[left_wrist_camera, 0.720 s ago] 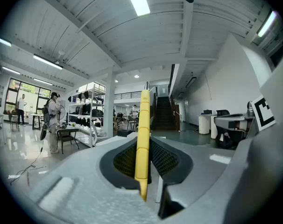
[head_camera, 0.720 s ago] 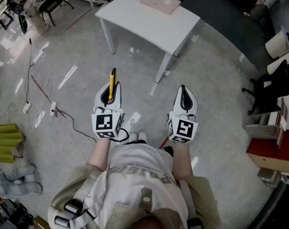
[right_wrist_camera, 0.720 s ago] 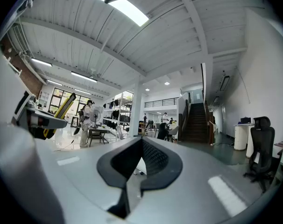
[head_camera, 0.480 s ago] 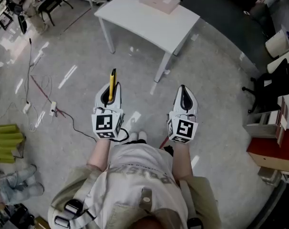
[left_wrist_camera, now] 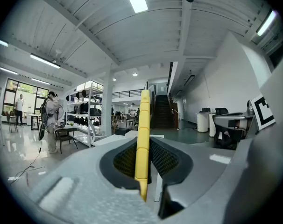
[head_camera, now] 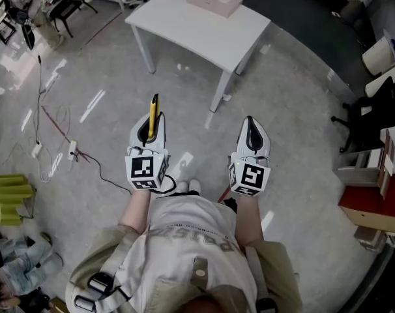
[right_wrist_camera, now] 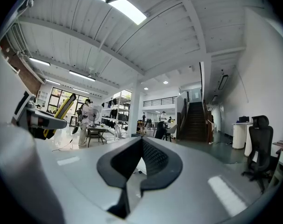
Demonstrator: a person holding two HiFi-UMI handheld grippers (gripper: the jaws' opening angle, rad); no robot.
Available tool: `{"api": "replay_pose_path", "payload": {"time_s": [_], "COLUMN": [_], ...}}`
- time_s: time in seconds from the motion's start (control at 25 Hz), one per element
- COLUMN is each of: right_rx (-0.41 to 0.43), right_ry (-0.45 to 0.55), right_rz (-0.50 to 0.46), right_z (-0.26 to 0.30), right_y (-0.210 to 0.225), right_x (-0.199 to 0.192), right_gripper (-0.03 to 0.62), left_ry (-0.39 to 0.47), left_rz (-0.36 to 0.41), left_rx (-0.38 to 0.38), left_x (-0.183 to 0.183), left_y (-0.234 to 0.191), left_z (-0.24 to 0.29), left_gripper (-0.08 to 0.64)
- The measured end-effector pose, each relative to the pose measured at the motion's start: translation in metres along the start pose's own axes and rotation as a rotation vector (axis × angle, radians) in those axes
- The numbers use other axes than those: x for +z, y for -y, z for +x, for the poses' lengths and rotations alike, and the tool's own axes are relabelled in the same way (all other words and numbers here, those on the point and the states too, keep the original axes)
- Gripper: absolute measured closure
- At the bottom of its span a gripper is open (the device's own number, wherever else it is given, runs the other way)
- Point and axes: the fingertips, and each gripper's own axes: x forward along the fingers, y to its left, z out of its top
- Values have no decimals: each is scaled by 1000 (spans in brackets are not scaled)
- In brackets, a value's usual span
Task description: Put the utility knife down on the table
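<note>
Two jaws of the left gripper [left_wrist_camera: 142,158] are pinched on the yellow utility knife [left_wrist_camera: 142,133], which is held by its rear part, with most of its length sticking forward and slightly upward beyond the tips. The right gripper [right_wrist_camera: 140,158] is pressed together on nothing and is carried level beside the left one. Because the knife is held only at one end, it could be levered round or slid out of the pads by a jolt, and a blade, if one is extended, cannot be made out. The white table [head_camera: 204,28] is seen well ahead, across open floor [head_camera: 295,109]; were the jaws loosened before it is reached, the knife would be dropped onto hard, glossy ground. A cable [head_camera: 57,119] is trailed across the floor to the left and could be caught underfoot. A flat pink box [head_camera: 215,0] is laid at the table's far edge and should be cleared. Beyond, a large hall with shelving, a staircase and office chairs is shown.
</note>
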Motion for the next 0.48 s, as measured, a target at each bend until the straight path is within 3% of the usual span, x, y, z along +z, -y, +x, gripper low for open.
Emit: {"api": "replay_pose_path", "payload": {"time_s": [0.24,0.4,0.48], "right_rx": [22,83,106], "right_ry": [-4,25,30], "right_rz": [30,156,175], "right_z": [5,11,14], "right_y": [12,16,17], "right_x": [-10,-14,-14], "right_gripper": [593,591,589], "left_ry": [-14,-25,-10], "left_rz": [-5,-14,-14], "left_rx": [14,43,62], "left_x": [-2,-6,-6], "left_y": [7,3,-3], "left_z": [7,6,5], "left_gripper": [494,494,494]}}
